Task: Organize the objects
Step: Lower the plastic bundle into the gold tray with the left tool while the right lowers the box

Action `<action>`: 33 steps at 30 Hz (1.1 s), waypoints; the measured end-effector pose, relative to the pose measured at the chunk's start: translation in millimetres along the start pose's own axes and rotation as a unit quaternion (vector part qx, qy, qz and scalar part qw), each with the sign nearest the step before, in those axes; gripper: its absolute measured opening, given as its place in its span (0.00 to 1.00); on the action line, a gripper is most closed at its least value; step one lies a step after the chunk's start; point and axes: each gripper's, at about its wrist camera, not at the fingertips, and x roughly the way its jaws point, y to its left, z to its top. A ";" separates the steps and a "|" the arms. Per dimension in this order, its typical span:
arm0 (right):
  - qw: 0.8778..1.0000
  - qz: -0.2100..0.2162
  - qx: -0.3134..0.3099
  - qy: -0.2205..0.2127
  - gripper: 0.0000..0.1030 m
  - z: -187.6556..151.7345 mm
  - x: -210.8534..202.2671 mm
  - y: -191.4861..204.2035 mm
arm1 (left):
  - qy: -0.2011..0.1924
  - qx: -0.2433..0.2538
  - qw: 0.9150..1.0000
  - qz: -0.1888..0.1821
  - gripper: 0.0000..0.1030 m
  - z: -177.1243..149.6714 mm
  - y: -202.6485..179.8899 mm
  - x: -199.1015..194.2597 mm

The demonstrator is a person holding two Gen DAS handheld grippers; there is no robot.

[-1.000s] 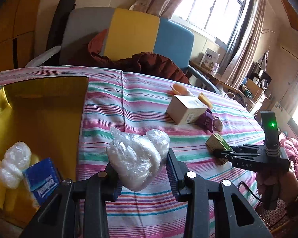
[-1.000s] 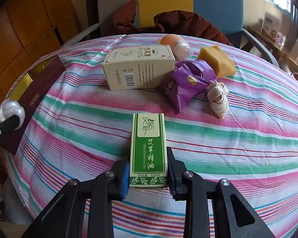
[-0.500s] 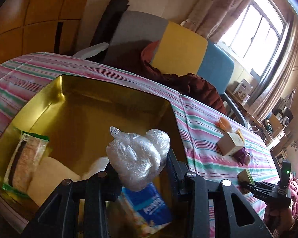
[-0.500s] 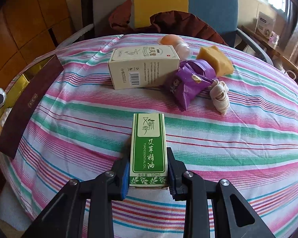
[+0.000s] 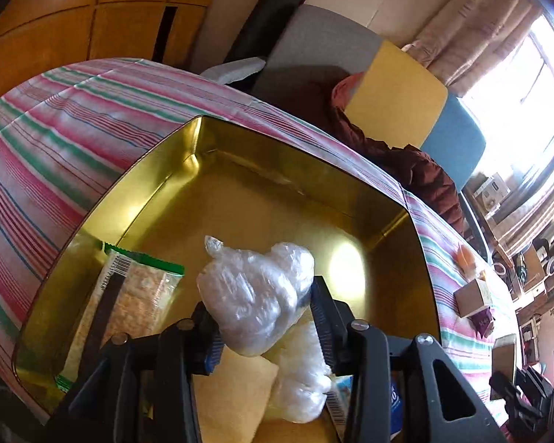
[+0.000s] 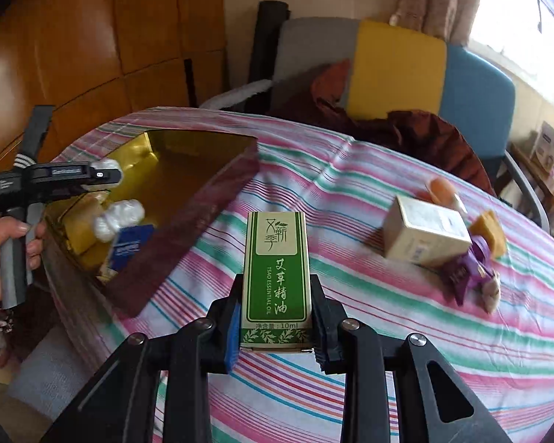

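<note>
My left gripper [image 5: 264, 317] is shut on a crumpled clear plastic bag [image 5: 256, 295] and holds it above the gold-lined box [image 5: 158, 170]. In the box lie a snack packet [image 5: 129, 295], a second plastic bag [image 5: 303, 376], a tan pad [image 5: 232, 398] and a blue packet [image 5: 395, 398]. My right gripper [image 6: 275, 326] is shut on a green essential oil box [image 6: 275, 277], lifted above the striped tablecloth [image 6: 351, 192]. The left gripper [image 6: 103, 177] also shows in the right wrist view over the box [image 6: 188, 188].
A cream carton [image 6: 424, 236], a purple packet [image 6: 469, 269], a yellow sponge [image 6: 493, 232], an orange round thing [image 6: 441, 186] and a small white bundle [image 6: 493, 291] lie at the table's right. A chair [image 6: 395, 70] with brown cloth stands behind the table.
My left gripper has carried the plastic bag from over the tablecloth to over the gold box. My right gripper has lifted the green box and swung left toward the gold box.
</note>
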 end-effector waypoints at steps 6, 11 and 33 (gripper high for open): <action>0.998 0.038 -0.049 -0.015 0.30 13.0 -1.6 48.5 | 0.008 -0.042 0.999 -0.023 0.64 9.6 14.9 -0.3; 0.997 0.065 -0.040 -0.009 0.30 16.5 6.4 65.1 | -0.020 -0.081 0.996 0.030 0.64 11.7 23.9 -20.4; 0.996 0.069 -0.046 0.030 0.30 69.8 76.0 107.8 | -0.065 -0.096 0.993 0.027 0.64 25.7 15.6 -61.2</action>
